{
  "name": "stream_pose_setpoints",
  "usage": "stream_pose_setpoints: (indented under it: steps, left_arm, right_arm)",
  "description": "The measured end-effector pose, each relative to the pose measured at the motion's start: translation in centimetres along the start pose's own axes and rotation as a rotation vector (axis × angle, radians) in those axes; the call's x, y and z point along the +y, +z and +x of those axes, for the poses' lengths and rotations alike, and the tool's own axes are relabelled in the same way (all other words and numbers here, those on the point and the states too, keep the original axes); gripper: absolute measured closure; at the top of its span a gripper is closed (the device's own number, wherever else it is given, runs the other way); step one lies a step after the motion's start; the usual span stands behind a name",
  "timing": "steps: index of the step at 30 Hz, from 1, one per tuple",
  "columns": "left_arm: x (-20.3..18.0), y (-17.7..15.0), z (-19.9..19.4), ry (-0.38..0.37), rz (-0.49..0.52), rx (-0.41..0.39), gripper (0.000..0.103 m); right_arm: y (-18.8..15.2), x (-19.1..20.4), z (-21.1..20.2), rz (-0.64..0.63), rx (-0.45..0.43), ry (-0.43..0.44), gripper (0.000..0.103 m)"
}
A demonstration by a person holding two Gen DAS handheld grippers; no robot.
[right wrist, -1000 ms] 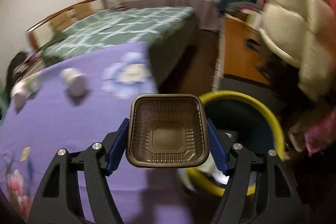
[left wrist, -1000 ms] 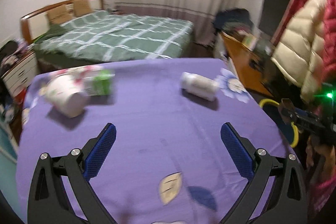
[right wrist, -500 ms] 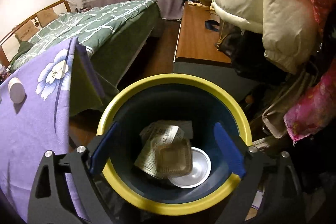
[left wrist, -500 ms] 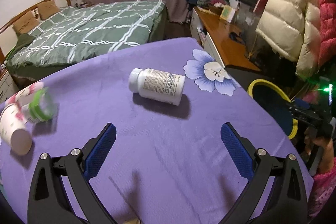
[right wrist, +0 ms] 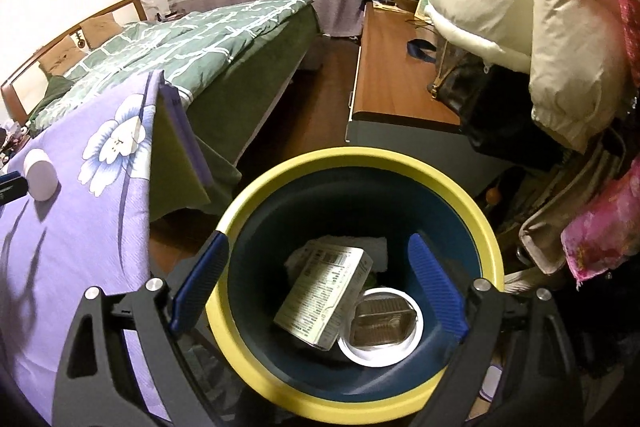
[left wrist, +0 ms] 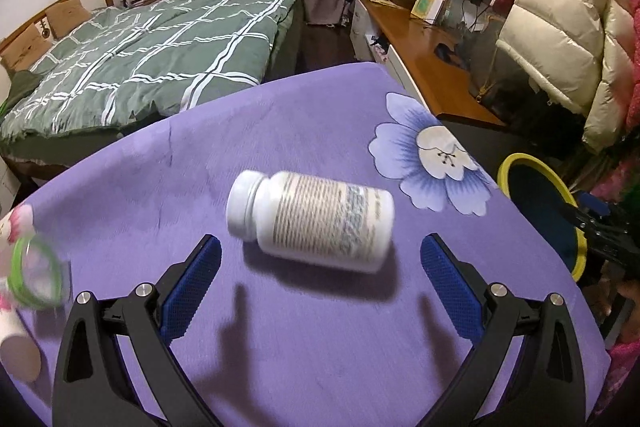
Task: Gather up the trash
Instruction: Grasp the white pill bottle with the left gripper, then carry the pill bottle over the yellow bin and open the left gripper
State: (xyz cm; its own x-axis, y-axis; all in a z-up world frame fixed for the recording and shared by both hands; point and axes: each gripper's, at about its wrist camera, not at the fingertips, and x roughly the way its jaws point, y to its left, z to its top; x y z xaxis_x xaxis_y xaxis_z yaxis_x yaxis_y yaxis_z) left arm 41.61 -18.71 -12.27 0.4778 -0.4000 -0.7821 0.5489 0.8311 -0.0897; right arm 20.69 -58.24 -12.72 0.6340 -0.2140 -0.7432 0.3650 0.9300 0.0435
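Your left gripper (left wrist: pixel 320 267) is the one that matters now: its jaws stand wide with nothing between them, and the bottle (left wrist: pixel 310 221) lies on its side on the purple cloth (left wrist: pixel 320 347) just ahead of the blue pads (left wrist: pixel 192 285), a little above the line between the tips. Its long axis runs almost across the view, cap toward the left finger and base toward the right, tilted slightly down to the right. That means the fingers face the bottle's two ends, not its sides; closing from here would, I judge, squeeze it lengthwise, cap against base, so either trust the wide opening to span it or roll your wrist so the pads meet the round body. Your right gripper (right wrist: pixel 320 285) is well apart from the bottle, hanging over the bin (right wrist: pixel 484 227); its jaws have just been opening and are wide and bare, with the tray (right wrist: pixel 380 321) lying in the bottom beside a carton (right wrist: pixel 324 297). A cup (left wrist: pixel 16 347) and a green-rimmed thing (left wrist: pixel 34 273) wait at the cloth's left edge, blurred, farther from your fingers than the bottle.
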Motion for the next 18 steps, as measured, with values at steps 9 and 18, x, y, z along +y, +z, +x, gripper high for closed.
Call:
stream_pose_setpoints:
  steps: [9,18]
  left_arm:
    - [0.1,1.2,2.4,-0.006,0.028,0.023,0.005]
    - [-1.1,1.3,2.2,0.033,0.047,0.023,0.017]
  right_arm:
    - [0.3,0.5,-0.2,-0.009,-0.002,0.016,0.016]
    - [0.0,0.1,-1.5,-0.005,-0.009,0.028,0.016]
